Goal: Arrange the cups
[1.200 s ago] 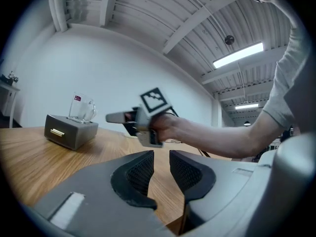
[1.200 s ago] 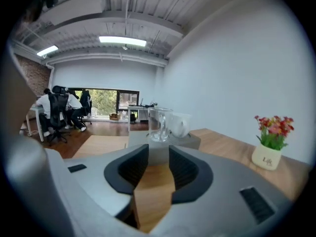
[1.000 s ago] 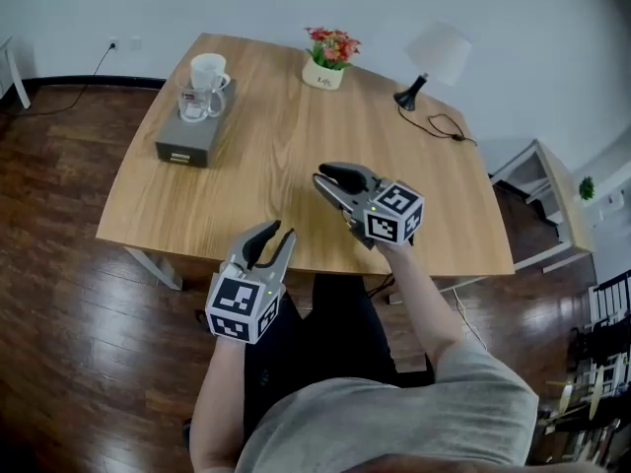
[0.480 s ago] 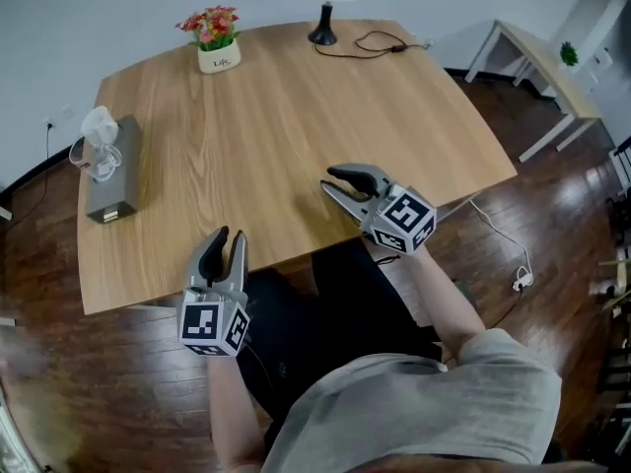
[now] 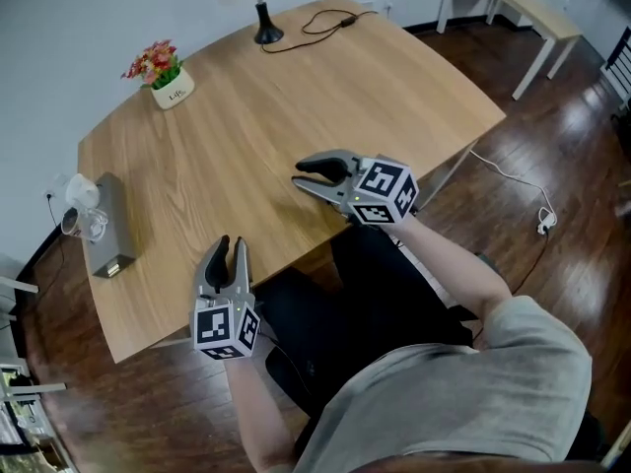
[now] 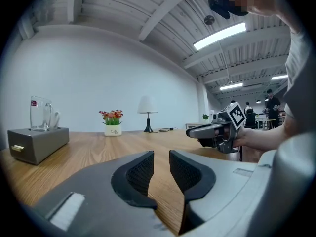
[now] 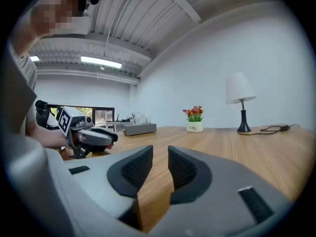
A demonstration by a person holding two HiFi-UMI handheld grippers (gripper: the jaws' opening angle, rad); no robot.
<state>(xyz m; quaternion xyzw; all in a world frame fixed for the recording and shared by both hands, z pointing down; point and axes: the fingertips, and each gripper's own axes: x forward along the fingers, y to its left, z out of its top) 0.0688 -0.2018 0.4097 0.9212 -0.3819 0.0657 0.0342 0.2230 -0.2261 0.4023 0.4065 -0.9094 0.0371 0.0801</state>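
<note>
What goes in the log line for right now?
left gripper: open, empty | right gripper: open, empty | cups: on grey box, table's left edge | task: not begun

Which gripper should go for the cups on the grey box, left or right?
Left, probably. The left gripper sits nearer the cups on the grey box; the right gripper is farther across the table. Both are empty, jaws apart.

Clear cup (image 6: 40, 115), grey box (image 6: 37, 142), tan wood-grain table (image 5: 296, 116).
</note>
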